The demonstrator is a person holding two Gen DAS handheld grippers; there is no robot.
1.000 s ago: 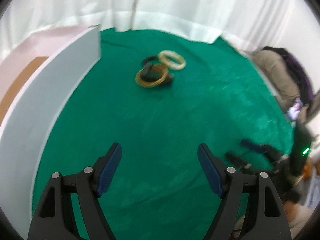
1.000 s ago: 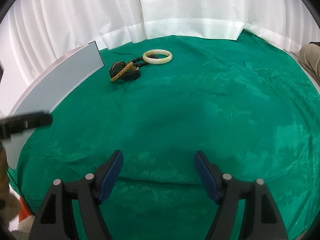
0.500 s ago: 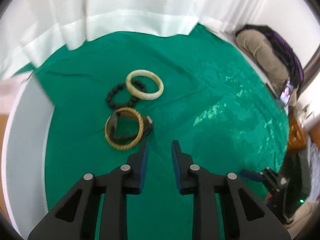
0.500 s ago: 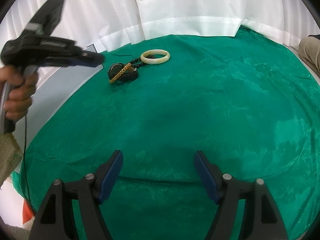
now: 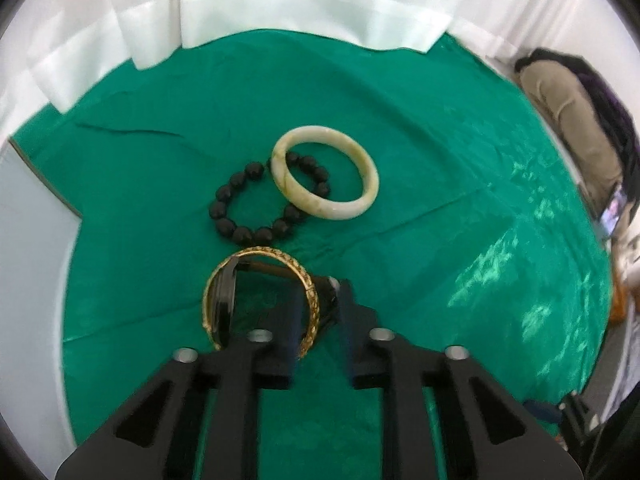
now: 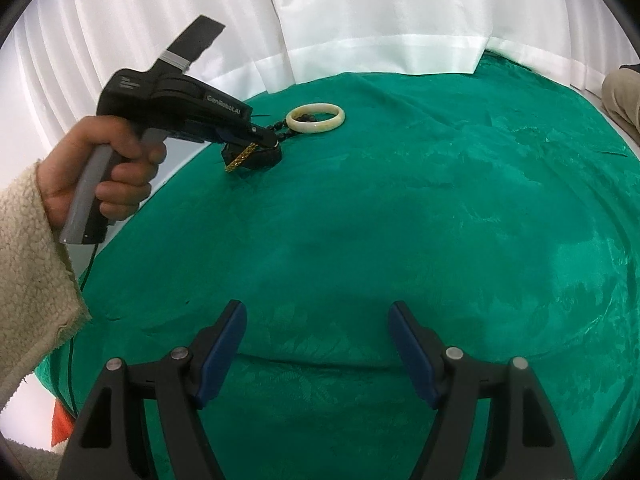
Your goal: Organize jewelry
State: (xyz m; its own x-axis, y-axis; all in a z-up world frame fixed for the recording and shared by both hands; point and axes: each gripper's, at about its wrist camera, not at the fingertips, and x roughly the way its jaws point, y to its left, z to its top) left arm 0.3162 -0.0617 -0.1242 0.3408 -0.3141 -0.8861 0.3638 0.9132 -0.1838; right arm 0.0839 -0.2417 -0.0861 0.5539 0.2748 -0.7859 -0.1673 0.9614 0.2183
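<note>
We pick first piece: left gripper (image 5: 318, 312) jaws just closed on gold bangle (image 5: 260, 300), just before bead bracelet (image 5: 256, 200). Right gripper (image 6: 316, 344) jaws open, empty. Next: lift clear.

Three bangles and bracelets out here: one gold bangle (image 5: 260, 300), one pale bangle (image 5: 326, 172), one black bead bracelet (image 5: 256, 204)

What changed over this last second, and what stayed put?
The left gripper moved in over the jewelry, and its jaws have just been closing on the gold bangle. The right gripper stayed open and still; the jade bangle and black bead bracelet stayed put.
</note>
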